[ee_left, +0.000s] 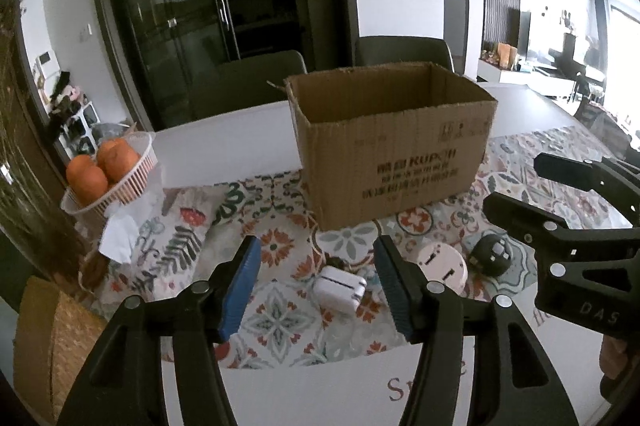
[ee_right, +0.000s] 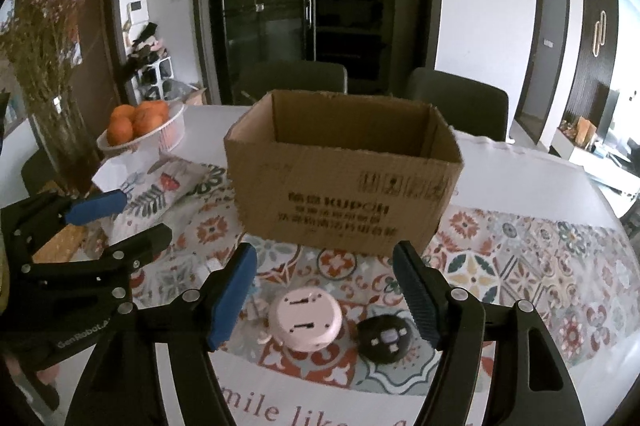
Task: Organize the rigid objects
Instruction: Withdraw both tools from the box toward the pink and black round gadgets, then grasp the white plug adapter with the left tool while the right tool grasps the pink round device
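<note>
An open cardboard box (ee_right: 344, 182) stands mid-table on the patterned tablecloth (ee_right: 520, 266), its top clear so things can be dropped in. Three small items lie between it and the table's near edge: a white charger (ee_left: 339, 288), a pink round plug adapter (ee_right: 305, 322) and a black round one (ee_right: 384, 342), the last two just beside each other.

The left gripper (ee_left: 316, 284) tilts downward with its jaws parted and empty, framing the white charger (likely its pick). The right gripper (ee_right: 326, 300) slopes down likewise, jaws apart, holding nothing, with both round adapters lying between its fingers. A basket of oranges (ee_left: 120, 174) sits near the table's far left edge.
</note>
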